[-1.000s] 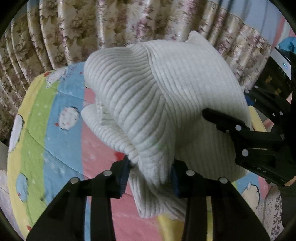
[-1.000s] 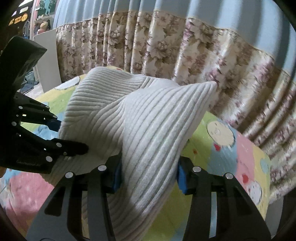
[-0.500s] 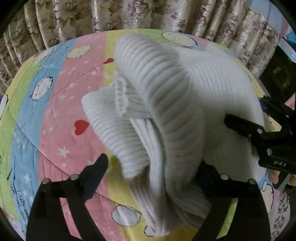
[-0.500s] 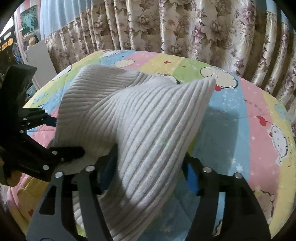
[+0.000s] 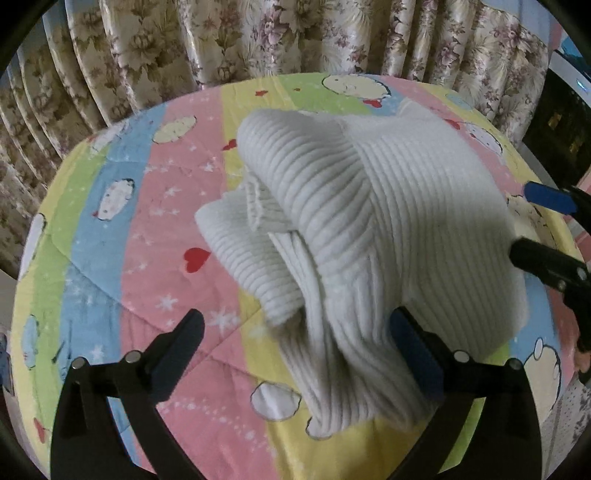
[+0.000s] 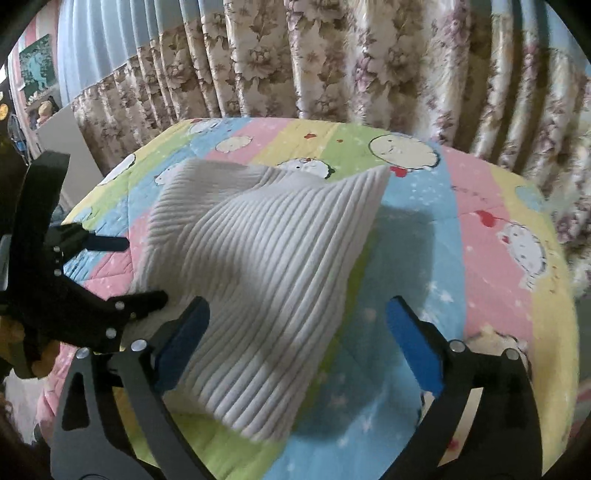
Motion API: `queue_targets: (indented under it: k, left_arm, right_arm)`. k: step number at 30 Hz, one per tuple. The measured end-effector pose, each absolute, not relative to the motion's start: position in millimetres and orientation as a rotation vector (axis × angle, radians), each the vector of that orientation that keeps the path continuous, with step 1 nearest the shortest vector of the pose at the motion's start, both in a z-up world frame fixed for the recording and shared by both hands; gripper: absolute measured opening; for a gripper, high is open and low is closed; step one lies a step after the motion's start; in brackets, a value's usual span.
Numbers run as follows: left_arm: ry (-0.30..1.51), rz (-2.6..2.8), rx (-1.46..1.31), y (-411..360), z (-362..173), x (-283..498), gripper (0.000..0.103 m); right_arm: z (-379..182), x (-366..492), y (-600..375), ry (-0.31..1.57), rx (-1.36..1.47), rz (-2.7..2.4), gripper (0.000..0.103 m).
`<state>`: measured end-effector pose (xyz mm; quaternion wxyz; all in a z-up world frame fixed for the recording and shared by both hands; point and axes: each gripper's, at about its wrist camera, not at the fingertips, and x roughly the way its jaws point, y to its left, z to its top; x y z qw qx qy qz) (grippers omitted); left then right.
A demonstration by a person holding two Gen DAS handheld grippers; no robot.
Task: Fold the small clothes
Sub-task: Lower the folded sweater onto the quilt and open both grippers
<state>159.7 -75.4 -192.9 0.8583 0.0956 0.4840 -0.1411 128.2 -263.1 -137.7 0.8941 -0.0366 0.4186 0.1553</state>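
Observation:
A white ribbed knit garment [image 5: 362, 229] lies bunched in a folded heap on the striped cartoon quilt [image 5: 122, 236]. My left gripper [image 5: 299, 350] stands open just in front of the heap, its right finger against the knit. In the right wrist view the same garment [image 6: 258, 280] lies between and ahead of my right gripper's [image 6: 299, 339] wide-open fingers, nothing pinched. The left gripper [image 6: 125, 269] shows at the left of that view, open beside the knit. The right gripper [image 5: 532, 225] shows open at the right edge of the left wrist view.
The quilt [image 6: 461, 258] covers a bed with pink, blue, yellow and green stripes. Floral curtains [image 5: 258, 33] hang close behind its far edge. A white panel [image 6: 62, 147] stands at the left. A dark device [image 5: 557, 110] sits at the right.
Both grippers have opened and let go of the garment, which has dropped from being held up onto the quilt. Both have backed off a little toward the near side.

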Motion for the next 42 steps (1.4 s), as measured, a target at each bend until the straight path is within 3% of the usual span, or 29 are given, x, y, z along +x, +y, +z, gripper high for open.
queue_targets:
  k: [10, 14, 26, 42]
  left_arm:
    - [1.0, -0.282, 0.192, -59.1, -203.8, 150.9, 0.102]
    - [0.994, -0.284, 0.162, -55.4, -203.8, 148.0, 0.102]
    - [0.856, -0.06, 0.195, -34.2, -149.1, 86.0, 0.101]
    - [0.771, 0.012, 0.053, -2.7, -81.9, -10.7, 0.101]
  right_arm:
    - [-180.5, 99.7, -255.7, 0.889, -0.306, 0.143, 0.097]
    - [-189.1, 101.7, -271.4, 0.907, -0.216, 0.152, 0.097]
    - [-112.8, 46.6, -253.2, 0.759, -0.045, 0.156, 0.1]
    - [-67.1, -23.7, -220.1, 0.722, 0.042, 0.009, 0.1]
